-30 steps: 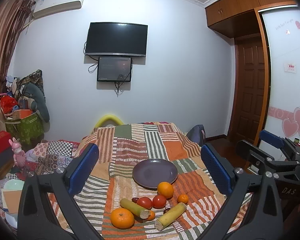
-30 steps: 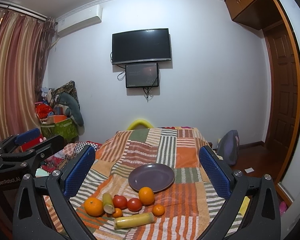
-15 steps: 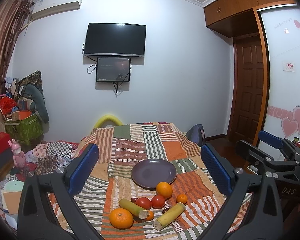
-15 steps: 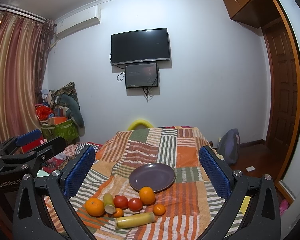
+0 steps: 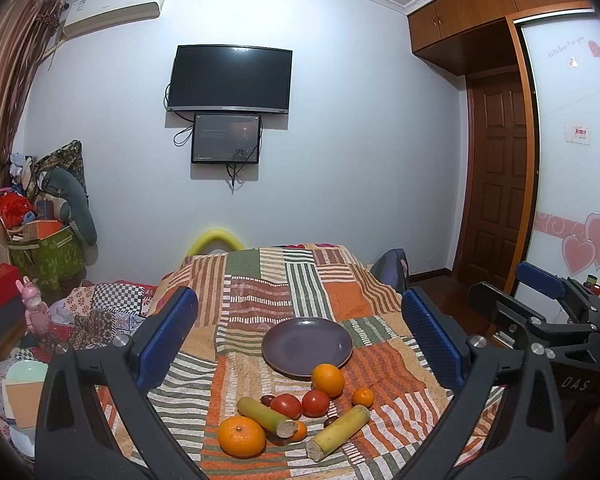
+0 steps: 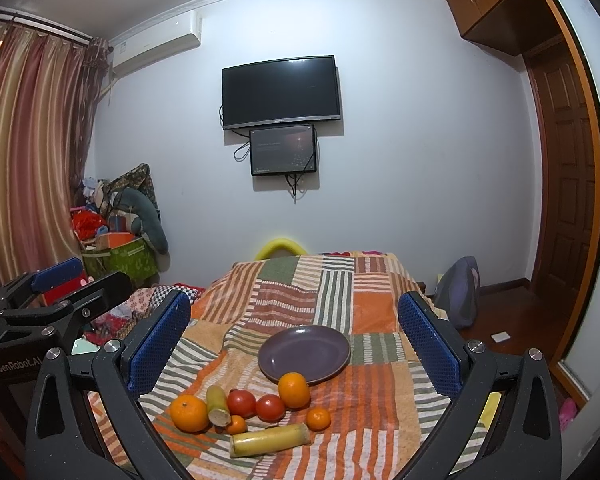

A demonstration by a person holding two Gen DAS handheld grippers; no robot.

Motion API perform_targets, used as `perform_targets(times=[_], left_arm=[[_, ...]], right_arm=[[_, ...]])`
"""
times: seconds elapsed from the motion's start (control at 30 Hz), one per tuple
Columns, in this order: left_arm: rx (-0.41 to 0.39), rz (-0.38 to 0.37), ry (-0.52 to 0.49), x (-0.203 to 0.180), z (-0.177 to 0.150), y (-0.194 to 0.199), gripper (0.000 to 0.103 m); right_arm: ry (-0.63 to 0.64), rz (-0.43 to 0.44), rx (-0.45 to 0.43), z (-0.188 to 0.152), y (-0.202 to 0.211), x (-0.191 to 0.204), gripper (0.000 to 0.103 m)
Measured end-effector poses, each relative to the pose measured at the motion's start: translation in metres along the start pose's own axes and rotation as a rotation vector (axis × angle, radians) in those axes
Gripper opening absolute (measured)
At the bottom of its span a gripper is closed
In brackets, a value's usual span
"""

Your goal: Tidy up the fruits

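Observation:
An empty dark purple plate [image 5: 306, 346] [image 6: 304, 354] lies on a striped patchwork cloth. In front of it lie oranges [image 5: 242, 436] [image 5: 327, 379] [image 6: 294, 389], two red tomatoes [image 5: 315, 403] [image 6: 241, 403], small tangerines [image 5: 363, 397] [image 6: 318, 419] and two yellow-green sugarcane pieces [image 5: 338, 432] [image 6: 270, 440]. My left gripper [image 5: 300, 344] is open and empty, held above and short of the fruit. My right gripper [image 6: 294, 344] is open and empty too, at the same height. Each gripper shows at the edge of the other's view.
The cloth-covered table [image 5: 284, 280] runs back toward a white wall with a TV [image 5: 230, 80]. Boxes, bags and toys [image 5: 40, 240] pile up at the left. A wooden door [image 5: 496, 184] and a backpack [image 6: 458, 296] stand at the right.
Both views have shifted only slightly; the fruit and plate have not moved. Both grippers stay open.

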State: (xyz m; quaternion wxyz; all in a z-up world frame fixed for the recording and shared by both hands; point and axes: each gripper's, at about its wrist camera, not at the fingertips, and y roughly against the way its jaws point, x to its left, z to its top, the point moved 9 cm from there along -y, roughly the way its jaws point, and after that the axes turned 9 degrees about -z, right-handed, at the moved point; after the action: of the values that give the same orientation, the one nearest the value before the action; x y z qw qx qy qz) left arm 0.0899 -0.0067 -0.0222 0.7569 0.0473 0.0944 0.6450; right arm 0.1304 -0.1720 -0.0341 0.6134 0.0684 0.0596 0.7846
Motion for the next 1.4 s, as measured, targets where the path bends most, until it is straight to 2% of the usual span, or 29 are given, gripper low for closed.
perform_targets(times=[0.33, 0.57, 0.8, 0.97, 1.2, 1.27, 1.33, 1.4], left_arm=[[0.008, 0.010, 0.008, 0.005, -0.004, -0.004, 0.103], [0.066, 0.027, 0.026, 0.026, -0.024, -0.025, 0.103], [0.205, 0.030, 0.062, 0.059, -0.059, -0.058, 0.103], [0.331, 0.066, 0.096, 0.089, -0.096, -0.088, 0.103], [0.472, 0.076, 0.149, 0.117, -0.150, -0.120, 0.103], [0.519, 0.084, 0.168, 0.124, -0.167, -0.127, 0.098], [0.560, 0.084, 0.185, 0.129, -0.180, -0.132, 0.088], [0.605, 0.076, 0.206, 0.133, -0.195, -0.137, 0.083]], right_arm=[[0.007, -0.003, 0.013, -0.004, -0.004, 0.001, 0.103], [0.036, -0.014, 0.072, -0.020, -0.028, 0.002, 0.103], [0.053, 0.015, 0.181, -0.043, -0.064, 0.004, 0.103], [0.110, 0.011, 0.254, -0.063, -0.090, 0.010, 0.103], [0.173, 0.031, 0.368, -0.098, -0.128, 0.016, 0.103], [0.186, 0.047, 0.405, -0.109, -0.136, 0.017, 0.103], [0.189, 0.063, 0.440, -0.117, -0.144, 0.015, 0.102], [0.189, 0.078, 0.476, -0.127, -0.152, 0.014, 0.100]])
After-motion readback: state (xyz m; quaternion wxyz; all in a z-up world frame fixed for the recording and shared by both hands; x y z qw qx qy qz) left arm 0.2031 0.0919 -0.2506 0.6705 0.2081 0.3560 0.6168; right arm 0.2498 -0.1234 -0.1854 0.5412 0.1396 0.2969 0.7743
